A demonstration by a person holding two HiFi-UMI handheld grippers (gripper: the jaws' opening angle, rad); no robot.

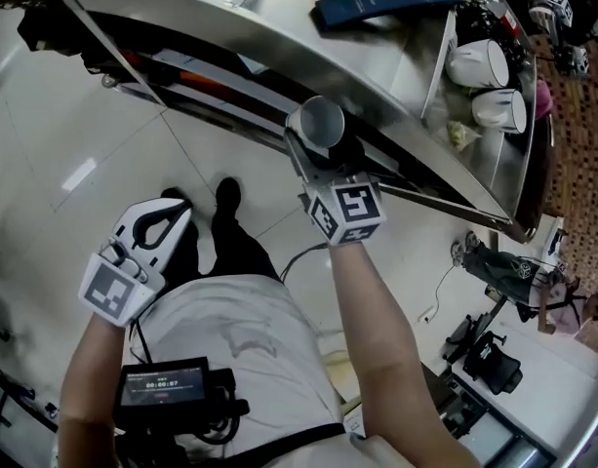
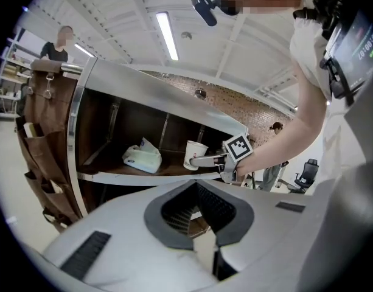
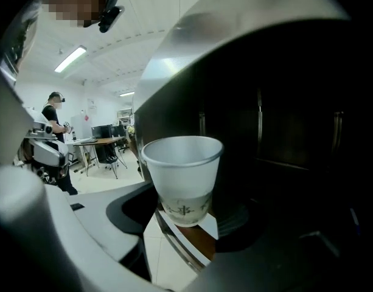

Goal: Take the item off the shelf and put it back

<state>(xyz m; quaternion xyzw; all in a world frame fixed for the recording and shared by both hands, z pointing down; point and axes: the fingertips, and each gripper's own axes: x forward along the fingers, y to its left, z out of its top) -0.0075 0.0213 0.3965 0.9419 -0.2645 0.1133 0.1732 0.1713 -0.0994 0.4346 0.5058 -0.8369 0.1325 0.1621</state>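
A white paper cup [image 3: 183, 169] with faint print near its base sits upright between the jaws of my right gripper [image 3: 181, 207], which is shut on it. Its base hangs just over the front edge of the brown shelf board [image 3: 198, 239]. In the head view the cup [image 1: 321, 120] shows from above at the steel shelf's [image 1: 230, 27] front, in the right gripper [image 1: 323, 142]. The left gripper view shows the same cup [image 2: 196, 152] on the shelf board [image 2: 125, 176]. My left gripper [image 1: 167, 224] hangs low, away from the shelf, shut and empty [image 2: 213, 248].
A soft tissue pack [image 2: 142, 159] lies on the shelf left of the cup. On the unit's top stand two white cups [image 1: 479, 63] and a dark blue flat thing [image 1: 386, 1]. A brown hanging organiser [image 2: 43, 139] covers the shelf's left side. Office chairs [image 1: 489, 359] stand behind me.
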